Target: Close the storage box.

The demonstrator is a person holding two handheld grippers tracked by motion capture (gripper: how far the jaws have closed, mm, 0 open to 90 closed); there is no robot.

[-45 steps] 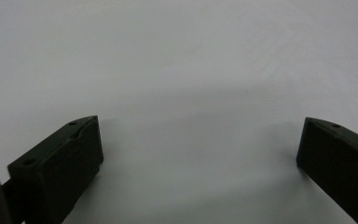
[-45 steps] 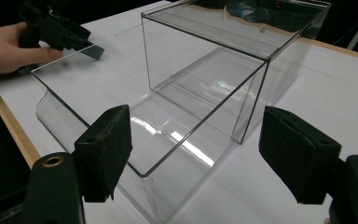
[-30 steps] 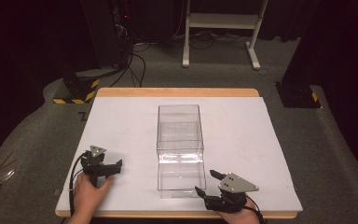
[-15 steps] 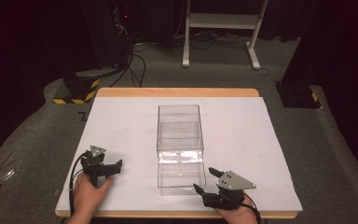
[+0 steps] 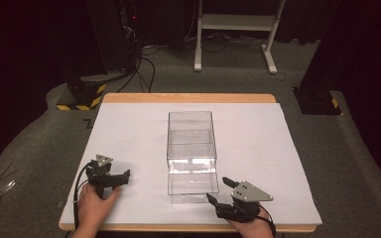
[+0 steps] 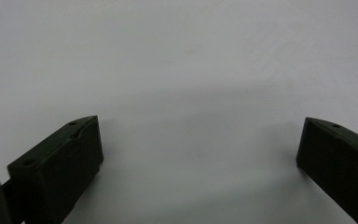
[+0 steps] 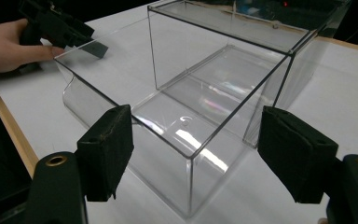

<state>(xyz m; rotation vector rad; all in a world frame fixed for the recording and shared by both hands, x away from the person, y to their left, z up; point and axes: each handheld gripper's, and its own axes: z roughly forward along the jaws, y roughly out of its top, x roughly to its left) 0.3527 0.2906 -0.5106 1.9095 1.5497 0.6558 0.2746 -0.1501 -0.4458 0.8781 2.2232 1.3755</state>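
Clear rigid plastic box (image 5: 191,156), rectangular, glossy, sits at frame centre on the matte white tabletop (image 5: 278,148). Right gripper (image 5: 219,191), jaws wide, faces its near corner. Left gripper (image 5: 124,176), lower left, jaws wide over bare surface.

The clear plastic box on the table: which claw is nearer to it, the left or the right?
Right. The right claw sits open just beside the clear box's near right corner. The left claw rests farther off on the white table.

both grippers, left (image 5: 120,177) and right (image 5: 219,192), rest low with fingers spread wide.
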